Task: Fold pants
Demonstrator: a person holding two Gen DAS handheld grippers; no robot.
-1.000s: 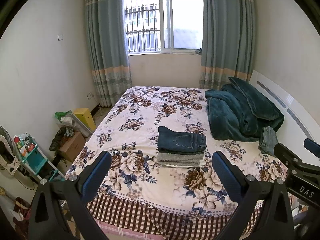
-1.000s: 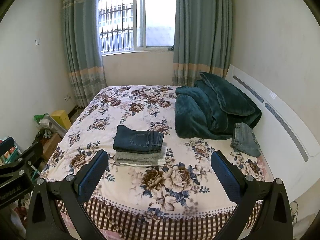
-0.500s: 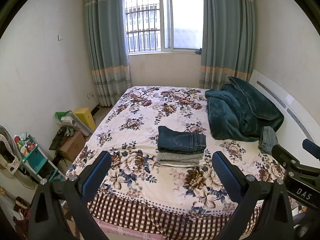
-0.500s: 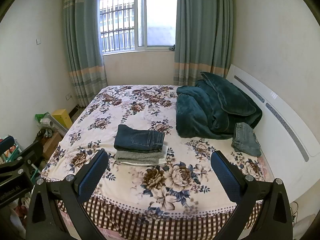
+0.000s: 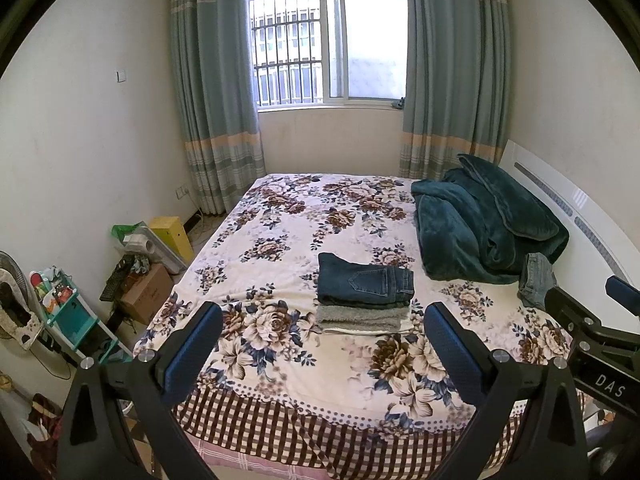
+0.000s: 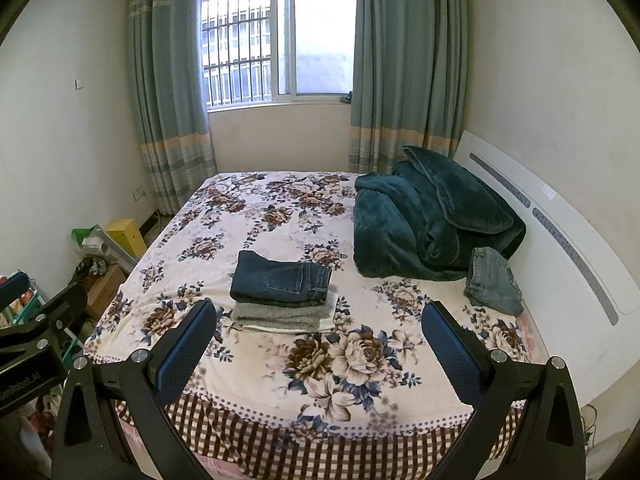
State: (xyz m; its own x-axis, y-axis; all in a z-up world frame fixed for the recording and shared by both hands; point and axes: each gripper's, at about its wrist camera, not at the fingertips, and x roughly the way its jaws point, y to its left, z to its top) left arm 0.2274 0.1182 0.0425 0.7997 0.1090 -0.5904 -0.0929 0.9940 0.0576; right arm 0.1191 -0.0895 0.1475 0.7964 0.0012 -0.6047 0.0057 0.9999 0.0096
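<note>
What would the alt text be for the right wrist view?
A stack of folded pants, dark jeans on top, lies on a floral bed beyond the open, empty right tool. A crumpled lighter pair of jeans sits beside a teal blanket.

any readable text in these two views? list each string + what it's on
"DAS": white letters on the black body of the right gripper, seen at the right edge of the left wrist view.
"...Robot.AI": white print on the left gripper body in the right wrist view; its start is cut off by the frame edge.
Cardboard box beside the bed: any print is too small to read.
</note>
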